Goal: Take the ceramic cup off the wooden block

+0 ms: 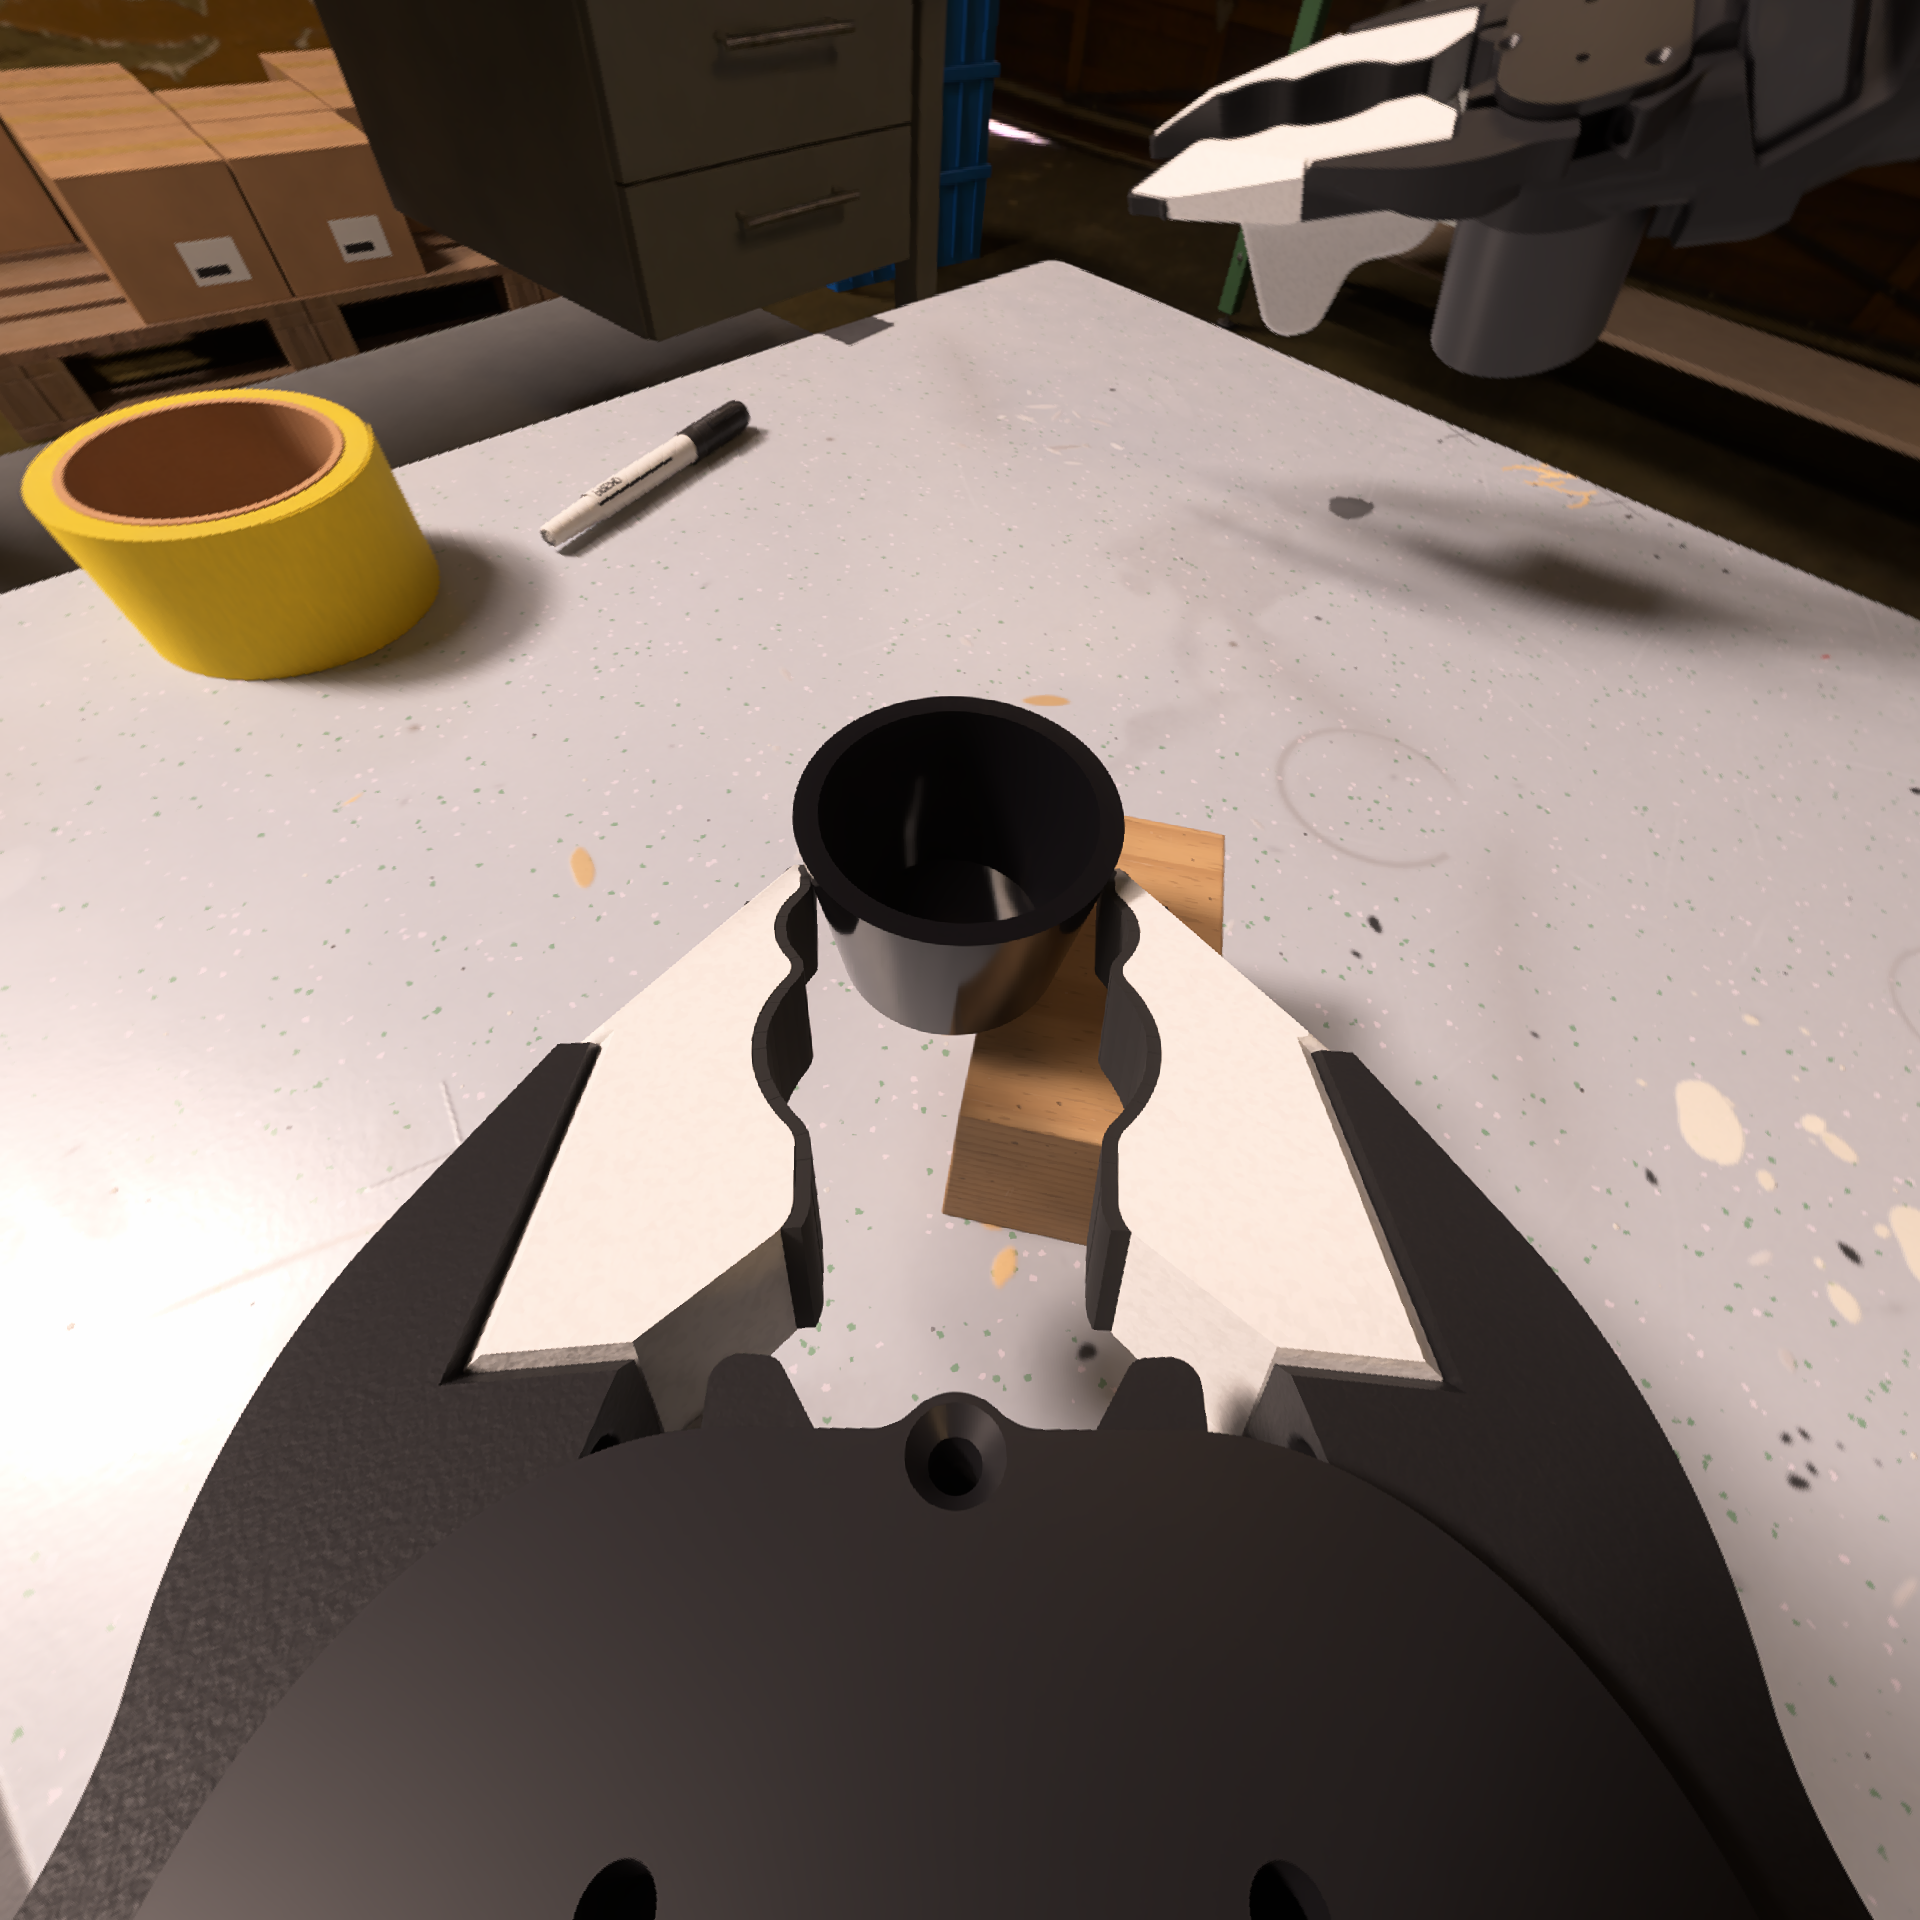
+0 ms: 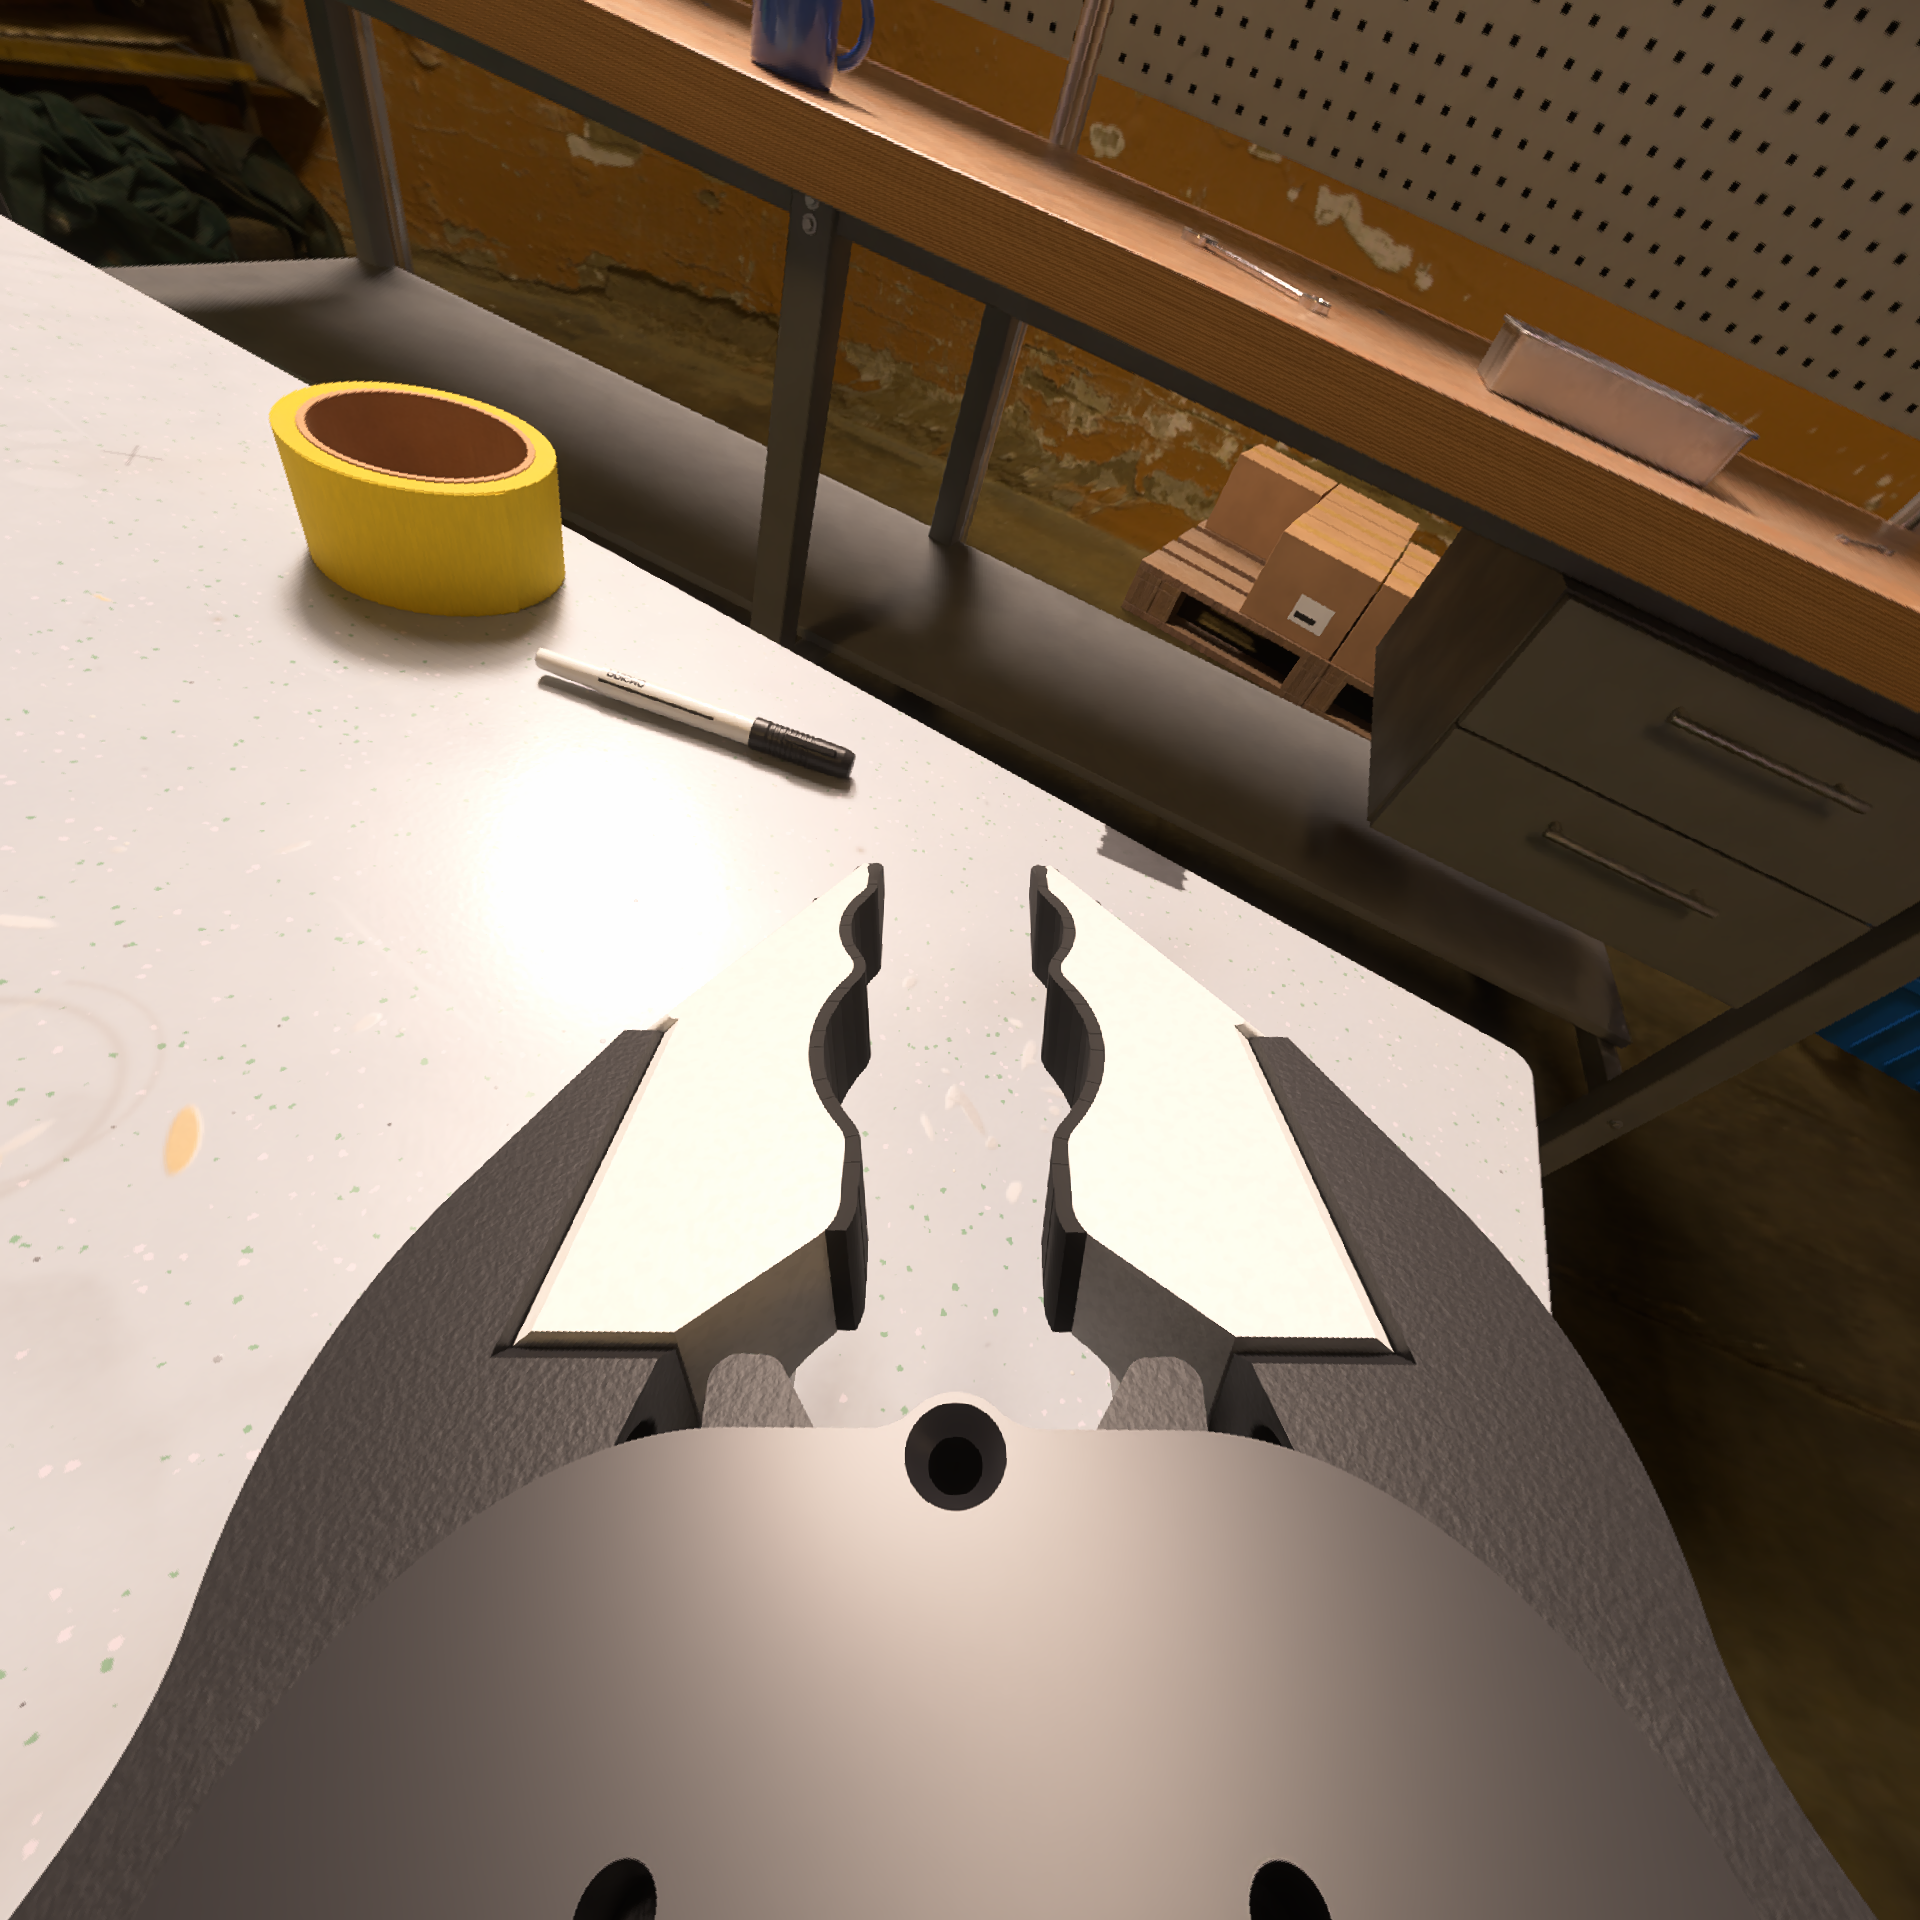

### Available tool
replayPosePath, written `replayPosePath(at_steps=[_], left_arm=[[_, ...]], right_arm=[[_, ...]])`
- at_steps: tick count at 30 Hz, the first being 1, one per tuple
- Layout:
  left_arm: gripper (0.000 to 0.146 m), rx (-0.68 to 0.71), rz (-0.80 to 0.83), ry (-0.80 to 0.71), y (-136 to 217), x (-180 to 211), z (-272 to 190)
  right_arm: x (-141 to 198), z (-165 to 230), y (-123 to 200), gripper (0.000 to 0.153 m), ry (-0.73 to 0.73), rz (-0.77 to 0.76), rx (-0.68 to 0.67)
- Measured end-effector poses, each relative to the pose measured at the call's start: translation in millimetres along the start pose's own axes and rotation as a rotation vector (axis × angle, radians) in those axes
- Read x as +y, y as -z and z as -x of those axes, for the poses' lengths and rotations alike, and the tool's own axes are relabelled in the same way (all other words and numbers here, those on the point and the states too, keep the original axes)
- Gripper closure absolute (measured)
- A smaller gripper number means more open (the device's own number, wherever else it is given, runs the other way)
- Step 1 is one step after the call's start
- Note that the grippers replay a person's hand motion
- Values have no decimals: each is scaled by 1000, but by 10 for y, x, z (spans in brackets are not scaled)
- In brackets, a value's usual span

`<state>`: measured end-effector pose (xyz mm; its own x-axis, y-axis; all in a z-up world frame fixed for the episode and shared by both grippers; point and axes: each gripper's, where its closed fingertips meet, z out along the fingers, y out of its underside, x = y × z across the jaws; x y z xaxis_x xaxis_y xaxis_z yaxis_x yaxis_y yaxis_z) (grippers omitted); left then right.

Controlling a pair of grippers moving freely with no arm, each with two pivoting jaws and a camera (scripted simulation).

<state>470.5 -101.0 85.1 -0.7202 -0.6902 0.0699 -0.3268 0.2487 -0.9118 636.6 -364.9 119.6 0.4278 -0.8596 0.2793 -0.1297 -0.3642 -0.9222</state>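
A black ceramic cup point(image 1: 951, 821) sits upright between the fingertips of my left gripper point(image 1: 956, 883), which is shut on its sides just under the rim. The cup appears to hang a little above the table, up and to the left of the wooden block point(image 1: 1029, 1143). The block lies flat on the white speckled table point(image 1: 727, 779), partly hidden by the cup and my right finger. My right gripper point(image 2: 956, 883) is open and empty above the table's far corner. It also shows in the left wrist view point(image 1: 1247, 156), high at the upper right.
A yellow tape roll point(image 1: 239, 530) point(image 2: 421, 499) and a black-capped marker point(image 1: 649, 473) point(image 2: 696, 715) lie on the table's far left. Beyond the edge are a grey drawer cabinet point(image 1: 758, 156), cardboard boxes point(image 1: 208, 197) and a wooden workbench point(image 2: 1247, 260).
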Motion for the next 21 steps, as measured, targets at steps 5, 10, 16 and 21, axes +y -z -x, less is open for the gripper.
replayPosePath(at_steps=[5,10,16,21], left_arm=[[92,-27,-10,34,13,-16,73],[92,-30,-28,46,35,-44,84],[92,-22,-36,47,44,-66,63],[92,-20,-32,45,38,-57,60]], right_arm=[[24,-4,2,125,-1,6,-1],[11,15,26,125,7,1,1],[-18,83,7,125,19,-5,-2],[-22,82,40,125,25,-12,-9]])
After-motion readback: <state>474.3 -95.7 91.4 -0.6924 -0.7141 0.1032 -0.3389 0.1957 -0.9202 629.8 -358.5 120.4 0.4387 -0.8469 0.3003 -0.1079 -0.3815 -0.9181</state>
